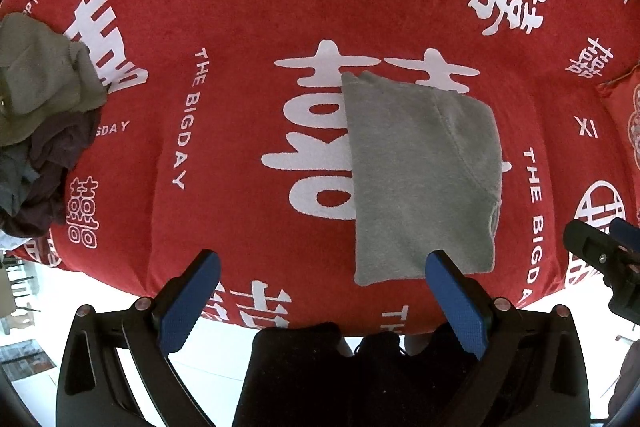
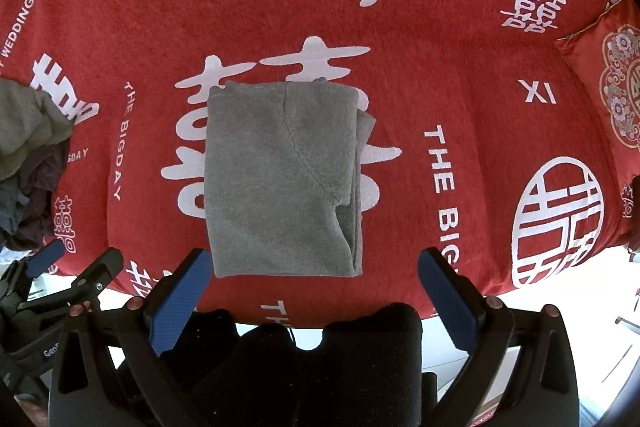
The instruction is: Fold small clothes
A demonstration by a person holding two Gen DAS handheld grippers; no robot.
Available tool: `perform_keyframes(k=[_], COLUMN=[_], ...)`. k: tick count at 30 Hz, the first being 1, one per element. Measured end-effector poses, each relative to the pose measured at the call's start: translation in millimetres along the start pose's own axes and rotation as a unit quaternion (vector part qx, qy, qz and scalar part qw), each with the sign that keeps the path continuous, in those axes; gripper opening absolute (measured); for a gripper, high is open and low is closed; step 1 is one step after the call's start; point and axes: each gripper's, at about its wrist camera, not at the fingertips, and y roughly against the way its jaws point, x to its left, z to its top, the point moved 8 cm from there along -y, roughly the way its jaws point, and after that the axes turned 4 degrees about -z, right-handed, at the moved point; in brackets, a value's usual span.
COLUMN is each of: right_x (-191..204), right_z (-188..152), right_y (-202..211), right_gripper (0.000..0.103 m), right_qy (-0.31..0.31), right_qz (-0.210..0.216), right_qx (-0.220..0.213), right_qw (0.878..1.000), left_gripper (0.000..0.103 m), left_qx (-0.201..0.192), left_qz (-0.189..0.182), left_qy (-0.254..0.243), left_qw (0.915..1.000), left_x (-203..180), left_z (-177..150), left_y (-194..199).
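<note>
A grey garment (image 1: 424, 179) (image 2: 280, 183) lies folded into a neat rectangle on the red cover (image 1: 240, 7) (image 2: 460, 75), near its front edge. My left gripper (image 1: 323, 257) hovers open and empty, just short of the garment's near-left corner. The right finger (image 1: 456, 299) overlaps that corner in the view. My right gripper (image 2: 316, 259) is open too, its fingers straddling the garment's near edge from above and holding nothing. Each gripper shows at the other view's edge: the right gripper (image 1: 600, 255) and the left gripper (image 2: 78, 261).
A pile of crumpled clothes (image 1: 40, 115) (image 2: 28, 147), olive, dark purple and blue-grey, sits at the left edge. A red embroidered pillow (image 1: 624, 115) (image 2: 600, 87) lies at the right. The cover ends just before the grippers, with pale floor (image 2: 460, 343) below and a person's dark clothing (image 1: 320, 367).
</note>
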Motion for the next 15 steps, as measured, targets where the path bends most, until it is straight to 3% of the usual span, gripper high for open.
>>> perform_keyframes(k=[15], right_x=[0.4], right_z=[-1.1], right_y=[0.1], right_gripper=[0.103], right_qy=[0.0], right_qz=[0.0], right_qx=[0.001], right_qw=[1.0], left_gripper=[0.102], left_qx=[-0.001], left_qz=[0.003], left_qy=[0.003], left_qw=[1.0], left_x=[-0.2], left_z=[-5.4], left_y=[-0.6])
